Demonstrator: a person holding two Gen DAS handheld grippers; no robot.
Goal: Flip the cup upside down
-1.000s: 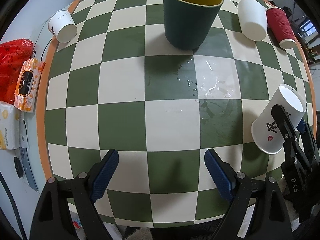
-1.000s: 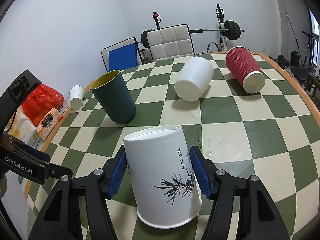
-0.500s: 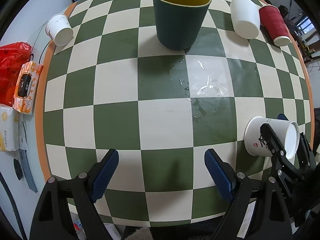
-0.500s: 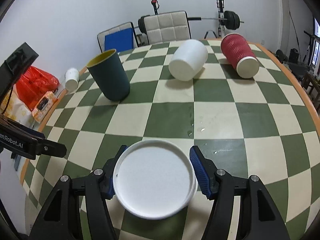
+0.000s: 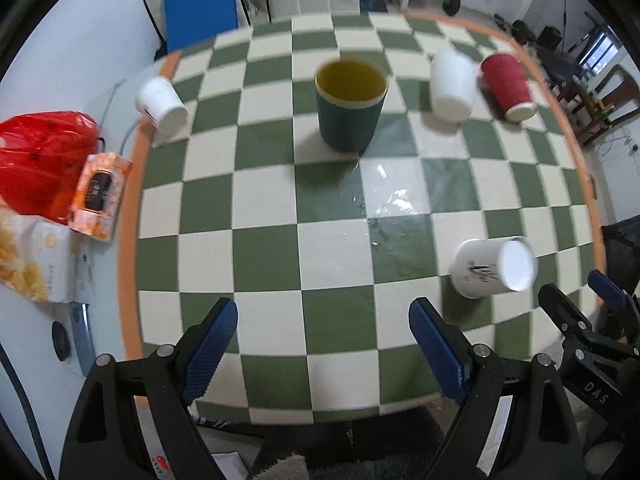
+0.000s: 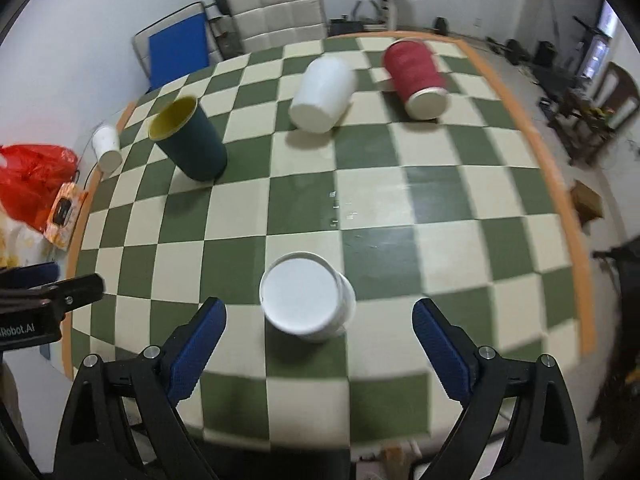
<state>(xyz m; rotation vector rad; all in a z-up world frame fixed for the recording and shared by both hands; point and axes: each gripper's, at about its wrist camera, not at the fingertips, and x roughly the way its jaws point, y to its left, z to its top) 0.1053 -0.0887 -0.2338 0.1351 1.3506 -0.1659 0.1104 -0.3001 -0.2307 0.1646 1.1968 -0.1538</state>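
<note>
The right tongs (image 6: pixel 318 340) are standing wide open with nothing between their blue pads, hanging just behind the white paper cup (image 6: pixel 307 297). The left tongs (image 5: pixel 323 344) are gaping equally wide and gripping nothing, hovering over the near edge of the checkered tabletop (image 5: pixel 276 248).

The white paper cup is sitting upside down on the tabletop, its flat base facing up and its inked drawing showing on the side in the left wrist view (image 5: pixel 493 266); it is apart from both tongs. Beyond the cup, a wet patch (image 5: pixel 394 204) is glistening on the squares. Farther past the cup, the dark green cup (image 5: pixel 351 104) with a yellow inside is standing mouth up. To the right of that green cup, a plain white cup (image 6: pixel 323 94) and a red ribbed cup (image 6: pixel 416 76) are lying on their sides, near each other. Far to the left of the paper cup, a small white cup (image 5: pixel 161 105) is lying at the tabletop's orange rim.
</note>
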